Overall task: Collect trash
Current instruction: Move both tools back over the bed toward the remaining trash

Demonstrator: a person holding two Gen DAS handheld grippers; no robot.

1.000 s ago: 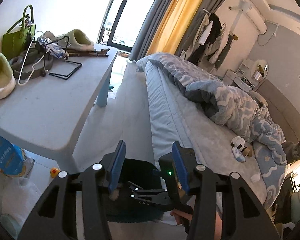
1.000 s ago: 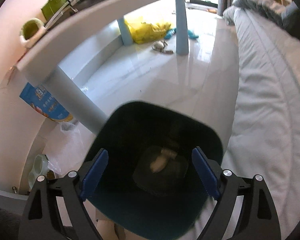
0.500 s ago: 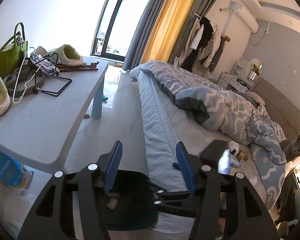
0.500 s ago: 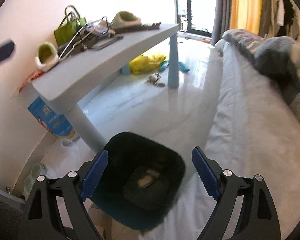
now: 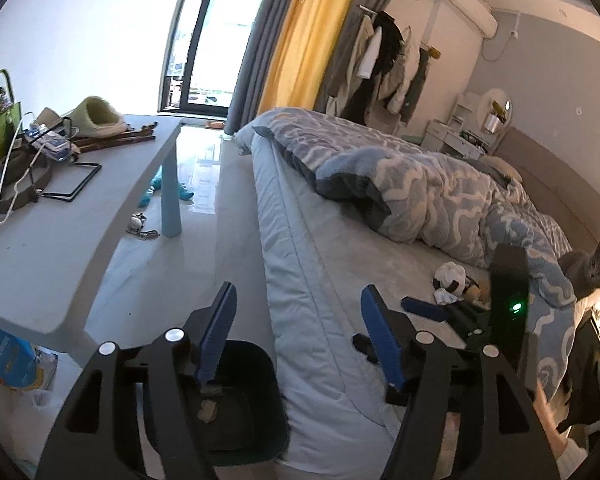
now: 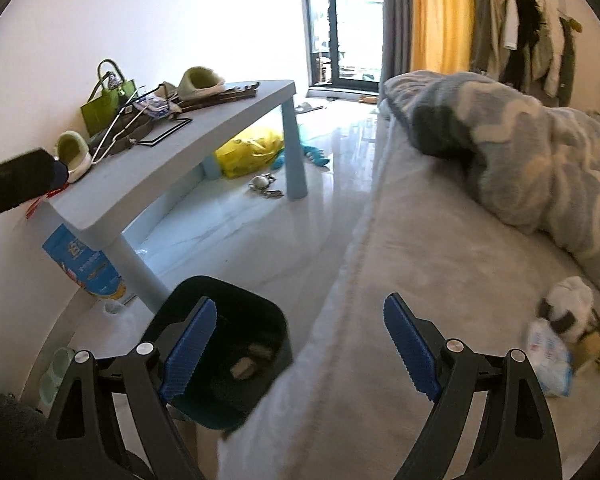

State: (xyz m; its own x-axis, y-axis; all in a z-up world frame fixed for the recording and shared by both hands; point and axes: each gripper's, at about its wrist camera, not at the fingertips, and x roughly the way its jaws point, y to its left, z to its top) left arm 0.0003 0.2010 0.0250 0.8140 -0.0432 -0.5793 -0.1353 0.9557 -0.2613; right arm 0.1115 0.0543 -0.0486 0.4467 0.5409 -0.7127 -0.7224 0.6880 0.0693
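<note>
A dark bin (image 6: 236, 360) stands on the floor between the table and the bed, with a few scraps inside; it also shows in the left wrist view (image 5: 244, 400). My right gripper (image 6: 300, 352) is open and empty, above the bin's right side and the bed edge. My left gripper (image 5: 300, 336) is open and empty over the bed edge, the bin below its left finger. A white wrapper (image 6: 550, 356) and small crumpled items (image 6: 572, 308) lie on the bed at right; they also show in the left wrist view (image 5: 452, 280), behind the right gripper's body.
A light blue table (image 6: 204, 156) with a green bag (image 6: 108, 100), slippers and hangers stands left. A yellow bag (image 6: 252, 152) and small items lie on the floor under it. A rumpled blue duvet (image 5: 420, 192) covers the bed. A grey cat (image 5: 588, 272) sits at far right.
Both grippers rose and swung right, away from over the bin toward the bed. The right gripper, earlier right above the bin's opening, now views the bed and its litter.
</note>
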